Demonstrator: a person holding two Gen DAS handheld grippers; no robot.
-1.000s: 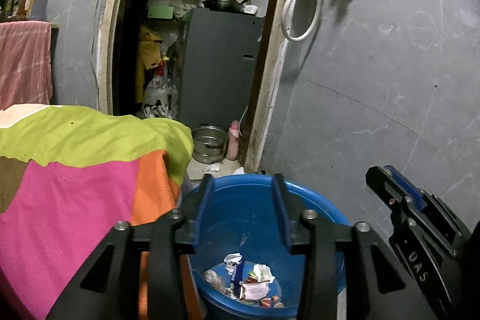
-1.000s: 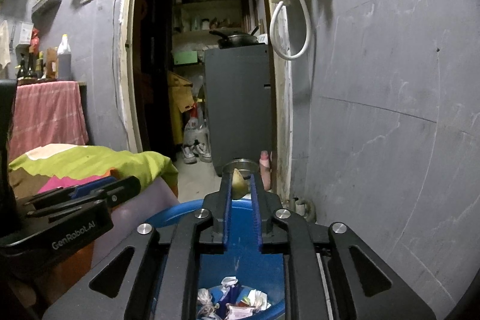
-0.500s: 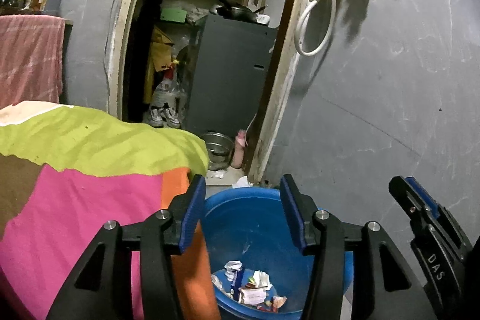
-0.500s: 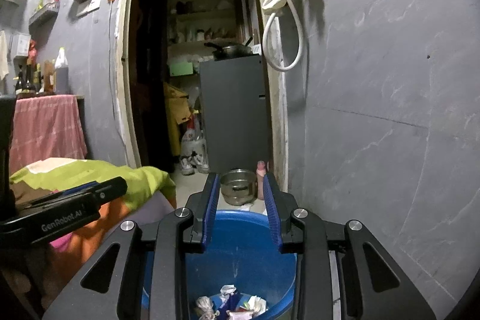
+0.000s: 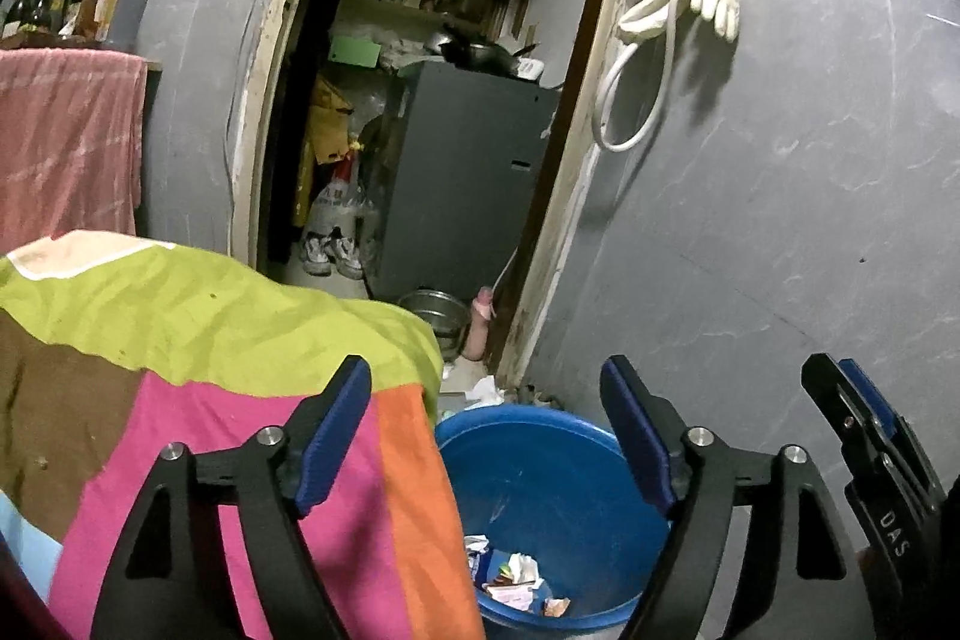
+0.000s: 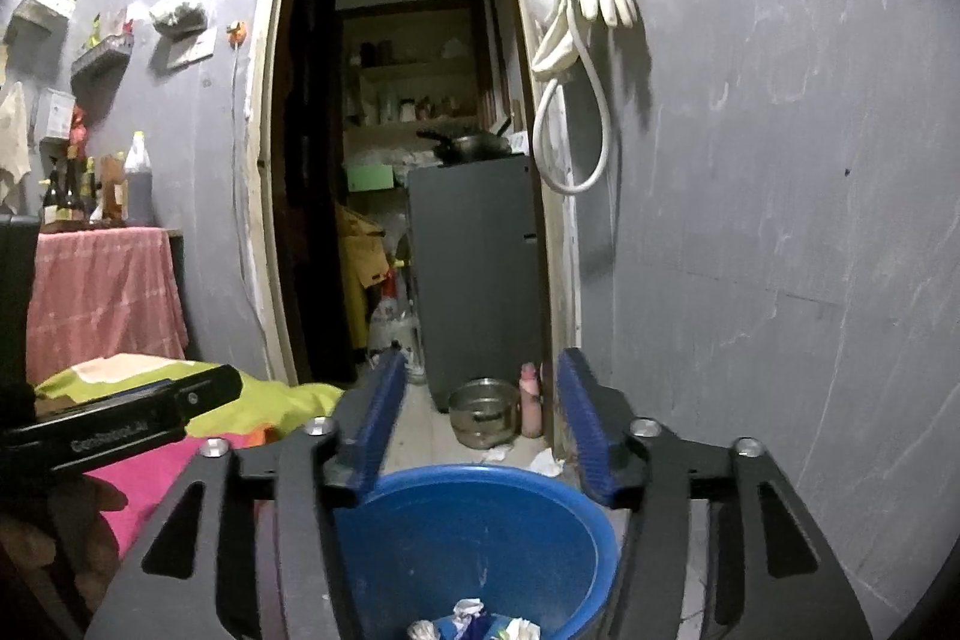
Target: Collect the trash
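**Status: trash is in the bucket, both claws empty**

Your left gripper point(image 5: 486, 388) is spread wide with nothing between the blue pads. Your right gripper point(image 6: 477, 382) is also released and holds nothing. Both hang above the blue bucket point(image 5: 540, 430), which stands on the floor just beside the corner of the bed, under the overhanging edge of the patchwork bedspread point(image 5: 210, 340).

Done, as far as I can judge: a small pile of trash point(image 5: 510, 574) lies at the bottom of the bucket — crumpled paper, wrappers, a carton-like piece. The right wrist view shows the same pile point(image 6: 474, 622) near the bucket's near wall.

Left to do: white scraps point(image 6: 540, 460) lie on the floor just past the bucket's far rim, by the foot of the door frame. They look like litter, but they're too small to be sure. If they count, that's your next pick, and both claws are free for it.

The bedspread shows no obvious litter in either view. The floor behind you and under the bed is out of view, so I can't call the task finished.
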